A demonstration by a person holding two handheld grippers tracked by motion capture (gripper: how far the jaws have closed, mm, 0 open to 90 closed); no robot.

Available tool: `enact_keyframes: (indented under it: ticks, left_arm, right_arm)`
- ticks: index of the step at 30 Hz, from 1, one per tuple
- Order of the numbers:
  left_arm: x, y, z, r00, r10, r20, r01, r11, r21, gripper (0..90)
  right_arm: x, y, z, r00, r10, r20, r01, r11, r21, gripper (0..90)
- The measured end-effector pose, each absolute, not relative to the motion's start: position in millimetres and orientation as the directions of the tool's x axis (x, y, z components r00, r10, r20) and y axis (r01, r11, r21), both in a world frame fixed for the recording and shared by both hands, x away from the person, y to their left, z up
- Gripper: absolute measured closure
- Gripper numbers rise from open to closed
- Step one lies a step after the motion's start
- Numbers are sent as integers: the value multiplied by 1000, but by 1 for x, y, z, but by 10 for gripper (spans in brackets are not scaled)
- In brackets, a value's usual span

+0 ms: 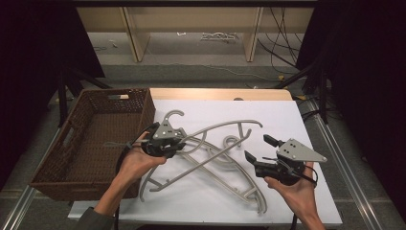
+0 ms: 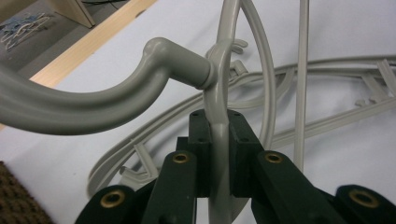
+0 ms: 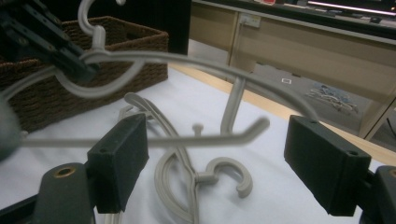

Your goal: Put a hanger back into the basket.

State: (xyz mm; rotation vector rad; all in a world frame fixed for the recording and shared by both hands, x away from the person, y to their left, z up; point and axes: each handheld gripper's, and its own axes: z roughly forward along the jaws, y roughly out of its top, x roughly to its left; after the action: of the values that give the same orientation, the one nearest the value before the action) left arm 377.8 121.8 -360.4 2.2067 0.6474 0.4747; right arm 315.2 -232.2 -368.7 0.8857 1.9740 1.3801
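The left gripper (image 1: 179, 143) clamps a grey hanger (image 1: 215, 130); the right gripper (image 1: 258, 148) gapes empty beside more hangers (image 1: 239, 184), basket (image 1: 91, 139) far left.

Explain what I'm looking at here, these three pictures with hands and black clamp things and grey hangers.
A person holds a hand tool with two black jaws in each hand. The high view looks down on the table; the other two come from cameras riding on each tool. The left gripper is shut on a grey hanger, lifted beside a wicker basket. The right gripper stands open, holding nothing. A second hanger lies on the white table cover.
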Motion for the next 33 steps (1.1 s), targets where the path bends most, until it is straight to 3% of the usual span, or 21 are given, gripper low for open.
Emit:
enact_keyframes:
  ticks: [12, 14, 16, 33]
  left_arm:
    - [374, 142, -306, 784, 615, 87, 291, -487, 823, 820]
    - [373, 144, -299, 808, 588, 40, 308, -478, 823, 820]
    - [374, 149, -292, 789, 609, 81, 289, -485, 825, 820]
    - [389, 220, -262, 669, 731, 137, 337, -463, 820, 820]
  right_arm:
    - [313, -230, -393, -636, 770, -47, 249, 262, 932, 216]
    - [314, -231, -397, -639, 768, -50, 241, 261, 935, 214]
    - [315, -231, -399, -641, 766, -48, 243, 262, 934, 213]
    - [314, -232, -406, -648, 761, -19, 287, 267, 920, 212]
